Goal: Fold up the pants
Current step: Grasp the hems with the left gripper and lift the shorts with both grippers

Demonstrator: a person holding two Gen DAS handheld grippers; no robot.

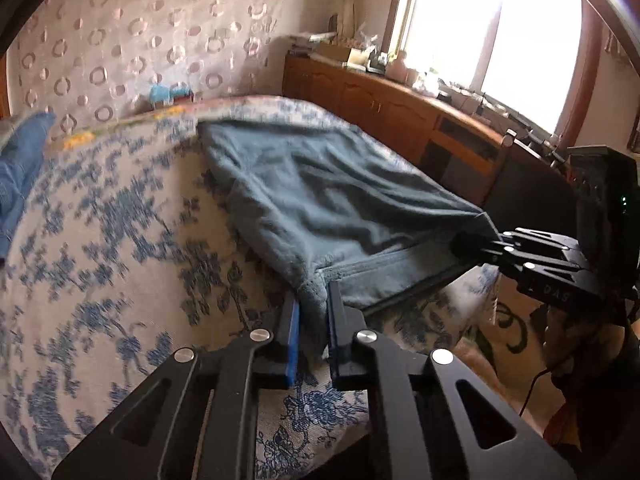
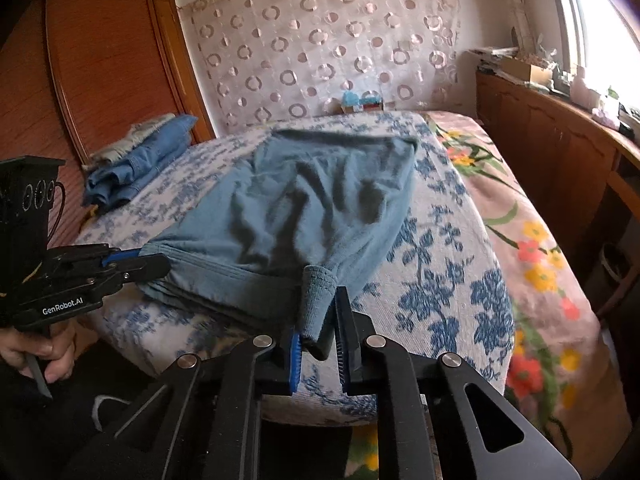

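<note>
My left claw (image 1: 313,320) is nearly closed, its blue pads pinching a bunched corner of the pants (image 1: 320,196) between them; from the right wrist camera the same claw (image 2: 150,262) shows at 9 o'clock, clamped on the hem edge. My right claw (image 2: 318,332) is likewise narrowed onto a rolled fold of the pants (image 2: 304,208), the cloth filling the gap between its fingers; in the left view it (image 1: 470,245) sits at 3 o'clock, gripping the other end of the same near edge. The grey-blue pants lie spread across the bed (image 2: 452,264), reaching from the claws toward 12 o'clock, with the near hem lifted slightly off the blue-flowered cover. A stack of folded blue clothes (image 2: 136,164) rests on the bed at 10 o'clock in the right view, well apart from the pants. A pink floral blanket (image 2: 536,240) covers the bed's side at 3 o'clock. Beyond it, a wooden cabinet (image 2: 560,148) runs under the window (image 1: 492,28), its top cluttered with small items too blurred to name. My hand (image 2: 44,350) holds the left grip at 8 o'clock.
</note>
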